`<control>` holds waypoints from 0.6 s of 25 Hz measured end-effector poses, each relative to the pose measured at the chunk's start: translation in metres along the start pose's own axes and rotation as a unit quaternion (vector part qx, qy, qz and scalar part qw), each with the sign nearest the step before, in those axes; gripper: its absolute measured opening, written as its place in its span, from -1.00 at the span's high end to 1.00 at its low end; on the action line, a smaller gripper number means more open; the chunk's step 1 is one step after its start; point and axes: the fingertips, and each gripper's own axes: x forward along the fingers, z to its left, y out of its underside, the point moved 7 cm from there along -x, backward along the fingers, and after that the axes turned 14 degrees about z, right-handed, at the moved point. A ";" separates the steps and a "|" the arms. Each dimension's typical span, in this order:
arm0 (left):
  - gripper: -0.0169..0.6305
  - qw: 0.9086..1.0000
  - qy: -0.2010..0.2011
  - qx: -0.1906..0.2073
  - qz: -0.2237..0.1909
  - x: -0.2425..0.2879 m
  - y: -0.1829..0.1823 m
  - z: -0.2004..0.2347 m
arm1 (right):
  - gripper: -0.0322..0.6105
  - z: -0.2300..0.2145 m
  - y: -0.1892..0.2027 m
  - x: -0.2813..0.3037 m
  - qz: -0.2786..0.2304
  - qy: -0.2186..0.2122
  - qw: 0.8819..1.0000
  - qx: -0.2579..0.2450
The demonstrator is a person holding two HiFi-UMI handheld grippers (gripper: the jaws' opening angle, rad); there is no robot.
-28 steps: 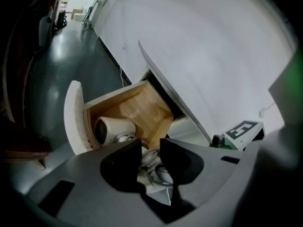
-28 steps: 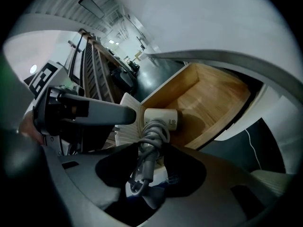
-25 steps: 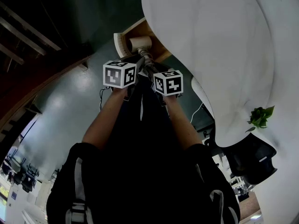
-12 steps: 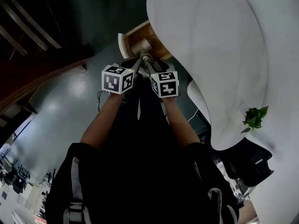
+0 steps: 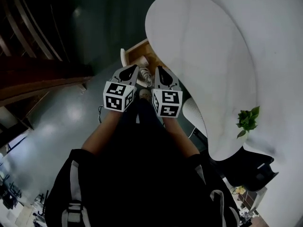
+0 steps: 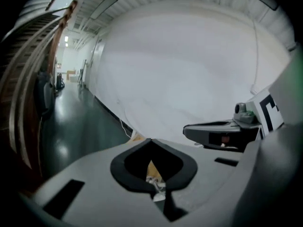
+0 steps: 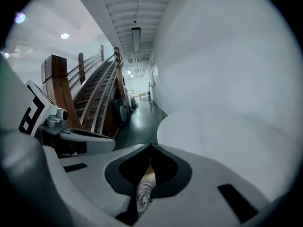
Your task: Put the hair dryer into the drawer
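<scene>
At 12 o'clock from the left gripper point(image 5: 129, 71) and right gripper point(image 5: 163, 74), the dryer point(image 5: 141, 61) appears to lie in the open drawer point(image 5: 142, 48), its cord point(image 5: 147, 74) trailing toward 6. Both jaws are closed on nothing, the right having just closed. The dryer is likely light, rigid, smooth plastic, best held by the handle. The limp cord may snag.

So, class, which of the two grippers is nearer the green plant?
The right gripper, which lies between the left gripper and the plant in the head view.
</scene>
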 end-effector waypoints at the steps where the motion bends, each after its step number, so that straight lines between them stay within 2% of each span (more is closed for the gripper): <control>1: 0.92 1.000 -0.004 0.009 -0.020 -0.010 -0.009 -0.004 | 0.83 0.001 -0.008 -0.011 -0.020 0.006 1.000 -0.006; 5: 0.93 0.994 -0.016 0.047 -0.095 -0.054 -0.039 -0.027 | 0.83 0.007 -0.039 -0.061 -0.094 0.030 0.995 -0.033; 9: 0.92 0.980 -0.037 0.092 -0.171 -0.097 -0.069 -0.048 | 0.83 0.011 -0.067 -0.106 -0.166 0.046 0.984 -0.055; 15: 0.92 0.963 -0.043 0.117 -0.241 -0.152 -0.093 -0.069 | 0.83 0.024 -0.089 -0.158 -0.238 0.067 0.966 -0.080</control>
